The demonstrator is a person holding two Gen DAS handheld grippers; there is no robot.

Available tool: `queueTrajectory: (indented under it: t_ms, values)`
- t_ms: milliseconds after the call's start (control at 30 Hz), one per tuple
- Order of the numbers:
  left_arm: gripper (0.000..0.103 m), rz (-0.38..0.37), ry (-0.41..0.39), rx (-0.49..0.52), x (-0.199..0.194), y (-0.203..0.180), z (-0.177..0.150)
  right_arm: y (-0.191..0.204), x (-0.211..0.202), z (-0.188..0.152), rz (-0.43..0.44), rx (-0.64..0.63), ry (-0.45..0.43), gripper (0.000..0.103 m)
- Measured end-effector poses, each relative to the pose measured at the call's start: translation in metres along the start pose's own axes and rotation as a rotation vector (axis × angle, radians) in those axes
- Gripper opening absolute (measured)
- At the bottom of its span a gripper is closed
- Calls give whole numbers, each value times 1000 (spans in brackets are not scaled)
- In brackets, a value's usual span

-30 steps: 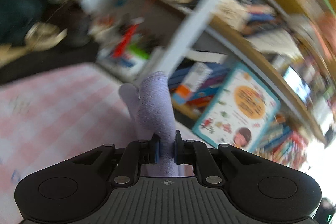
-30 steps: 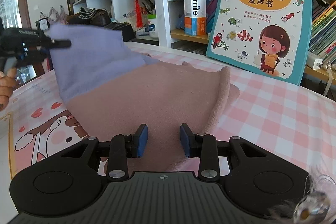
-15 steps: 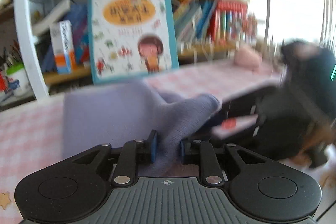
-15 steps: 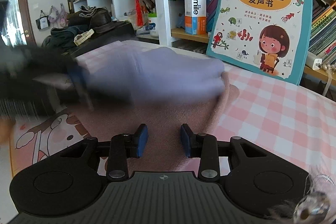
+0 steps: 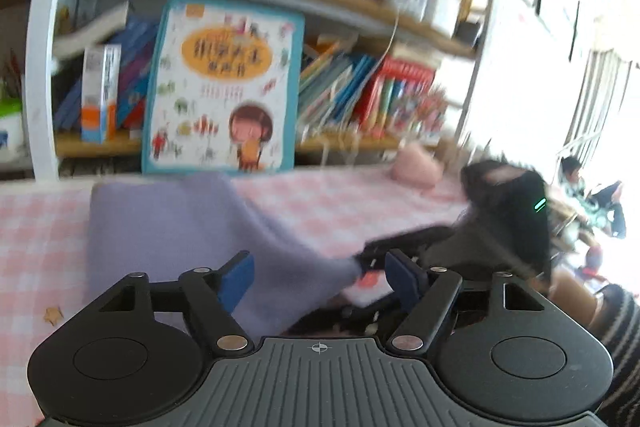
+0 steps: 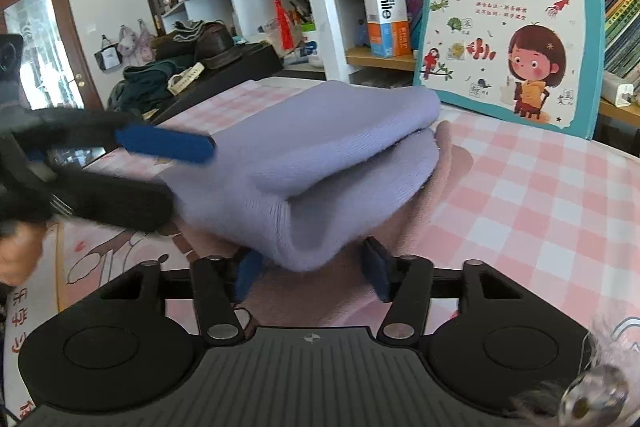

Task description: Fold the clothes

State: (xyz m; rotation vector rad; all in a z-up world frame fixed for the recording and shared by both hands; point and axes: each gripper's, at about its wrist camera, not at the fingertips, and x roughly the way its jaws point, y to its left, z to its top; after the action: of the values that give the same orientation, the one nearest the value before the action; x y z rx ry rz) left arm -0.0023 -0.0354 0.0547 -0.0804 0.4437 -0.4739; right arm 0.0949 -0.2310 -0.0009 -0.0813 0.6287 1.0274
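Note:
A lavender garment (image 6: 320, 147) lies folded over on itself on top of a pink garment (image 6: 452, 163) on the checked table. In the right wrist view one lavender corner droops between the blue pads of my right gripper (image 6: 312, 273). Its jaws are opening and do not press the cloth. My left gripper (image 6: 188, 179) comes in from the left at the fold's edge. In the left wrist view the left gripper (image 5: 320, 281) is opening wide. The lavender garment (image 5: 180, 227) lies loose between its pads, and the blurred right gripper (image 5: 364, 261) is just beyond.
A large picture book (image 6: 508, 15) leans against a crowded bookshelf (image 5: 360, 11) behind the table (image 6: 540, 195). A white and orange box (image 6: 386, 11) stands on a shelf. A hand (image 6: 16, 251) holds the left gripper. A pink plush (image 5: 416, 167) sits at the table's far end.
The left gripper carried the lavender cloth's edge across to the right, laying it over itself, then opened off it. The right gripper stayed put and its jaws widened.

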Motion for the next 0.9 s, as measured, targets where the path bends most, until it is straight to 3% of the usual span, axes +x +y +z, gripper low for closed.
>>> queueTrajectory:
  t_ms: [100,167,333,533,700,767,800,833,900]
  values:
    - [85,5,-105,25,-21,2,5,0,0,-1,27,12,5,71]
    - [86,70,-142,33,-25,10,6,1,0,-2,40,19,8,78]
    - [85,240,-44,-8,-6,34,-4,4,-1,0,54,39,10,82]
    - [84,255,65,-24,13,49,-25,-33,-10,0,324,333,-49,82]
    - [84,280,95,102,15,35,-39,-53,-2,5,347,551,-72,82]
    - [84,281,99,121,14,33,-41,-57,5,8,311,608,-70,78]
    - [84,281,101,126,13,32,-42,-56,9,10,286,615,-65,70]
    - [84,281,102,126,14,32,-42,-55,11,11,254,611,-60,53]
    - [84,281,104,127,14,32,-41,-50,15,14,173,582,-42,29]
